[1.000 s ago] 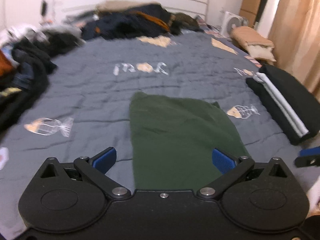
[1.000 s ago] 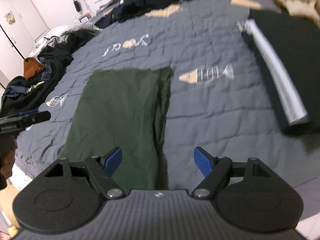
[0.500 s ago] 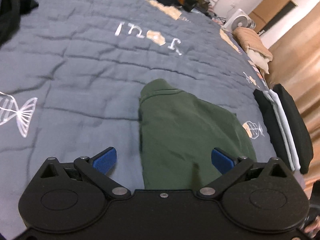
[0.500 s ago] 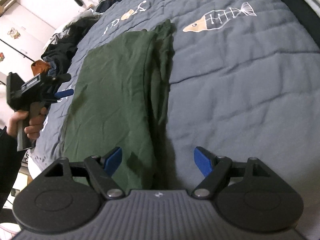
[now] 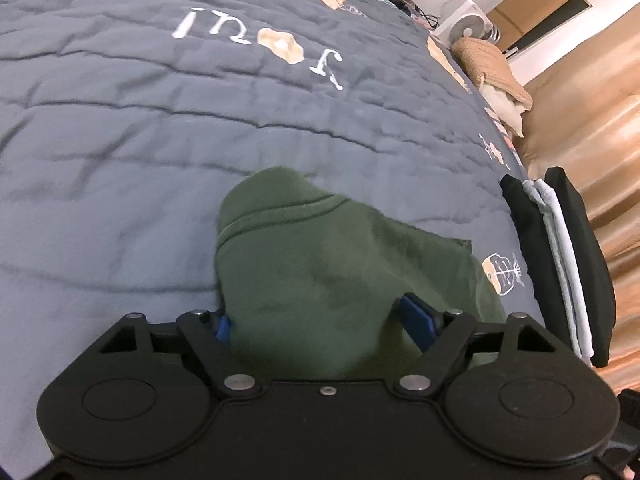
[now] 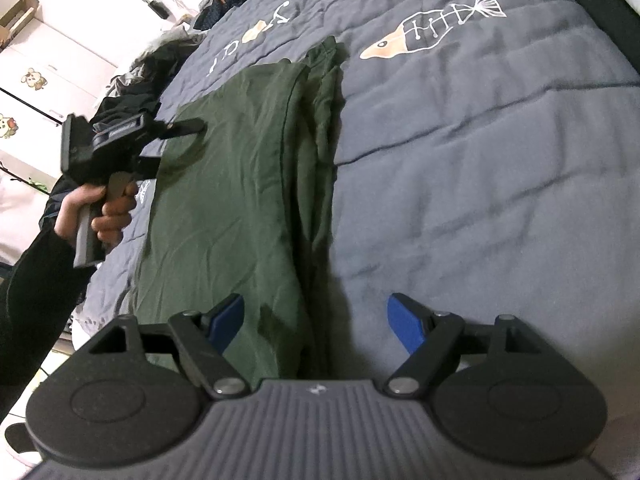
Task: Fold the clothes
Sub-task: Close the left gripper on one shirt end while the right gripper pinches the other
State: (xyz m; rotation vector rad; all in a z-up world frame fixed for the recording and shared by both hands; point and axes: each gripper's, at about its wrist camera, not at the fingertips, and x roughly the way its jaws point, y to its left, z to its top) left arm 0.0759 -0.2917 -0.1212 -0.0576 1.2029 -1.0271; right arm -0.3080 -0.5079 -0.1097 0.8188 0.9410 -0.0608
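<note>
Lying on the bed (image 6: 500,168), the green shirt (image 6: 240,184) was seen as a long strip, one side doubled over lengthwise. Left tool (image 5: 326,314) was spread wide over its edge, gripping nothing; right tool (image 6: 316,322) likewise. Crosswise folding was judged outstanding. A folded stack (image 5: 560,256) lay nearby.

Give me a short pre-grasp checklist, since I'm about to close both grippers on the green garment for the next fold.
1. Left gripper open: ok, blue pads spread apart.
2. Left gripper at the green garment: ok, cloth sits between its pads at the far end.
3. Right gripper open: ok, pads wide apart.
4. Right gripper straddling the garment's edge: ok, the long right edge runs between its pads.
5. Garment lying flat: not ok, a bunched strip runs along its right side.
6. Bedspread caught between pads: cannot tell.
7. Folded stack clear of the garment: ok, it lies apart.
</note>
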